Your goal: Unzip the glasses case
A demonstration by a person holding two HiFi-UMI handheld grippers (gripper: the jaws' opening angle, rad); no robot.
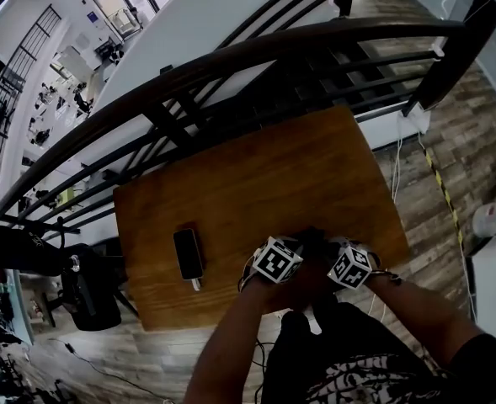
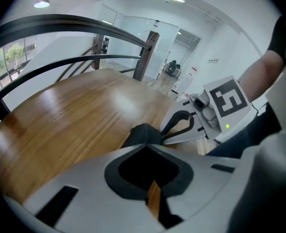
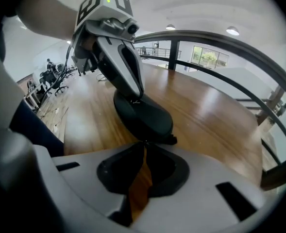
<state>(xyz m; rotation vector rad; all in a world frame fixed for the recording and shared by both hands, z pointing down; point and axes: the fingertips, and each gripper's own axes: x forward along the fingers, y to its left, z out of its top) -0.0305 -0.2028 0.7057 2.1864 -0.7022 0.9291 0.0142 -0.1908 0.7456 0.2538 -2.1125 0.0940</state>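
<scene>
R gripper (image 3: 144,143) at bottom of frame, jaws closed, tips meeting right on near edge of black glasses case (image 3: 145,116); what they pinch is too small to tell. Case lies flat on wood table (image 3: 208,118), small tab sticking out at its near-right end. L gripper (image 3: 135,97) comes in from upper left, tips down on case's far end, marker cube (image 3: 104,1) w/ green light on top. Dark railing (image 3: 230,45) curves behind table. Office chairs (image 3: 53,76) far left in bkgd.
</scene>
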